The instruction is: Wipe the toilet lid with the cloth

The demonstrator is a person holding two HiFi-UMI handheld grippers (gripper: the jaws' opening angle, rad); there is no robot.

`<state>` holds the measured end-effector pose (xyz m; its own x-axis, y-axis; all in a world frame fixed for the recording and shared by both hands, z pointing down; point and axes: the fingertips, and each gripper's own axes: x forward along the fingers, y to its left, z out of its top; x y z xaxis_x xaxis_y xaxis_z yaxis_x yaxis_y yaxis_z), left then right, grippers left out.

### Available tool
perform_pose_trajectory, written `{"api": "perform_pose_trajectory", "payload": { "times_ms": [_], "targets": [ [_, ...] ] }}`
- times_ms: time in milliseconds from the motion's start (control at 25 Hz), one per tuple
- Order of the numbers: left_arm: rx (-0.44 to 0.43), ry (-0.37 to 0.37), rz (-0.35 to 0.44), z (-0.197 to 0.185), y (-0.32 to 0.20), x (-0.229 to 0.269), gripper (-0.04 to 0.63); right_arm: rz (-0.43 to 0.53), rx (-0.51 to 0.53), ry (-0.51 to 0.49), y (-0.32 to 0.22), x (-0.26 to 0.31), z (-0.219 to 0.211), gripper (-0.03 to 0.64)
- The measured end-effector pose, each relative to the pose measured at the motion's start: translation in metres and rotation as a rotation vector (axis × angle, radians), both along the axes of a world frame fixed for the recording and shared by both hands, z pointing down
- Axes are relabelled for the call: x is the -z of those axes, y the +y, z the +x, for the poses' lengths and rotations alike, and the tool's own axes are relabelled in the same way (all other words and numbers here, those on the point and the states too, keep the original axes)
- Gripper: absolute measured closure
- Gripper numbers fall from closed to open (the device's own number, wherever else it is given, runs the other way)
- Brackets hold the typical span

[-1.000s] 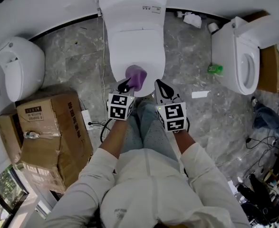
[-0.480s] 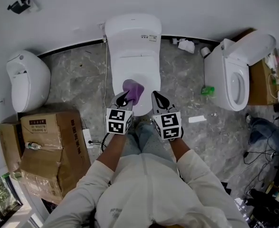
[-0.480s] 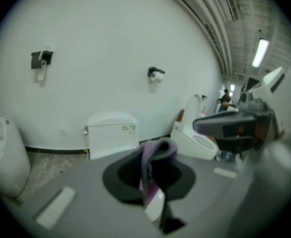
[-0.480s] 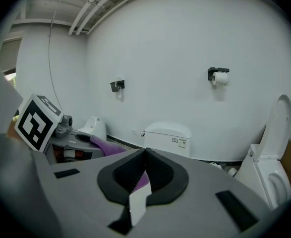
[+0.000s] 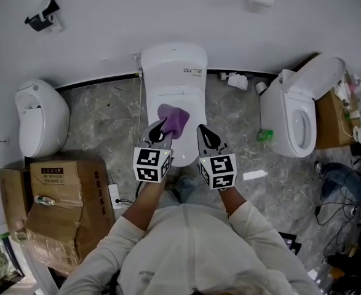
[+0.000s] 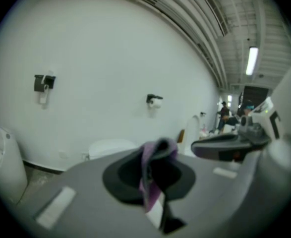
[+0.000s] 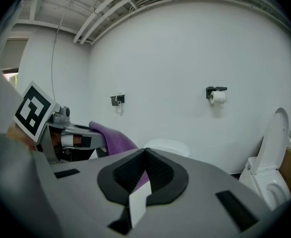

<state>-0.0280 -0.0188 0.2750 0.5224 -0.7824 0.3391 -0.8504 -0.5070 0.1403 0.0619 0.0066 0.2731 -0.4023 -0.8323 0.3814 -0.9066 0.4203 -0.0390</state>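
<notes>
Cloth (image 5: 175,117): purple, a fold pinched in my left tongs (image 5: 160,128), over the front of the closed toilet lid (image 5: 168,94). I cannot confirm contact with the lid.
Right tongs (image 5: 206,135): jaws together, nothing between them.
Handling: I judge it light, soft and floppy. Grip a bunched fold, not a thin edge.
Views: only the head view shows the lid below. The left gripper view shows the pinch itself.
</notes>
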Motion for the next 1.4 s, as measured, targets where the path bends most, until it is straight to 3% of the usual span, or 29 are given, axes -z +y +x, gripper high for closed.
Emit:
{"api": "perform_pose_trajectory", "payload": {
  "times_ms": [240, 560, 800, 1400],
  "targets": [
    [-0.019, 0.013, 0.112, -0.003, 0.000, 0.053, 0.578, 0.113, -0.014, -0.039, -0.001, 0.053, -0.005, 0.601],
    [-0.029, 0.060, 0.198, -0.007, 0.017, 0.110, 0.578, 0.229, -0.011, -0.057, 0.011, 0.104, -0.008, 0.601],
    [-0.044, 0.069, 0.224, -0.006, 0.031, 0.128, 0.578, 0.235, -0.027, -0.090, 0.021, 0.115, -0.010, 0.601],
    [-0.077, 0.057, 0.249, -0.019, 0.064, 0.125, 0.578, 0.262, -0.036, -0.053, 0.052, 0.117, -0.032, 0.601]
  ]
}}
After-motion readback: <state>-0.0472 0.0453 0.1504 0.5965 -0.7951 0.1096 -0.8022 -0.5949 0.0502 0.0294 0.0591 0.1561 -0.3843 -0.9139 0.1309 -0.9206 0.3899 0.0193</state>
